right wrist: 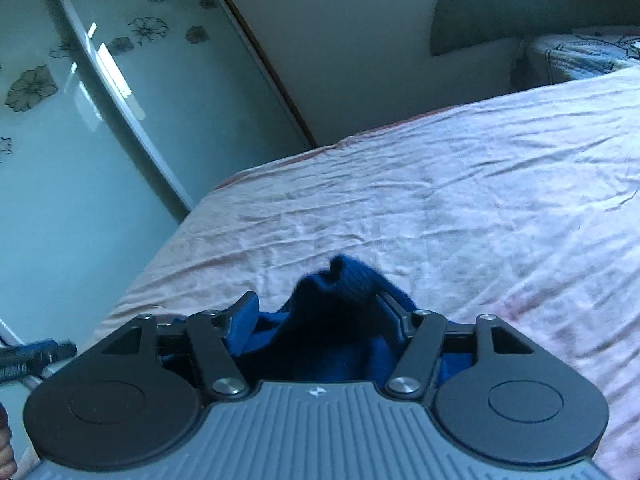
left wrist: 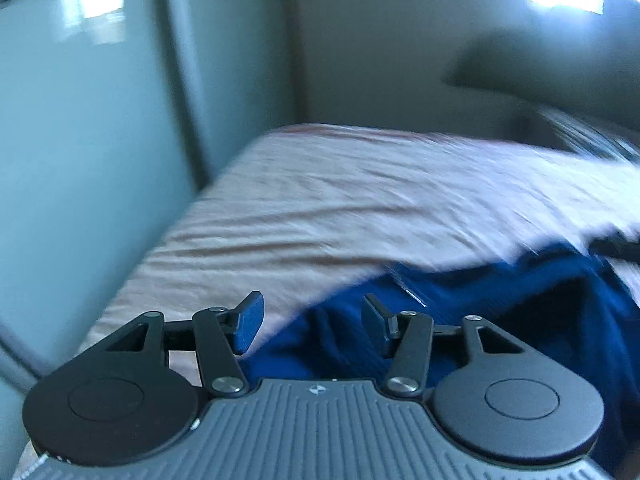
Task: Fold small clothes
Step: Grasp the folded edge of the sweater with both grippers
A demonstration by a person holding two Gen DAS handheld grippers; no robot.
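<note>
Both my jaws stand apart, gripping nothing — left gripper over the dark blue knit garment, bunched on the wrinkled pink bed sheet; right gripper straddles a loose ridge. Looks like release mid-fold — next needs a fresh edge grab.

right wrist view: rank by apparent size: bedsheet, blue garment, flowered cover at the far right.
1. bedsheet, fills most of the view.
2. blue garment, partly hidden by the right gripper, so its full extent is unsure.
3. flowered cover, smallest, but it is farthest away and cut off by the edge.
</note>
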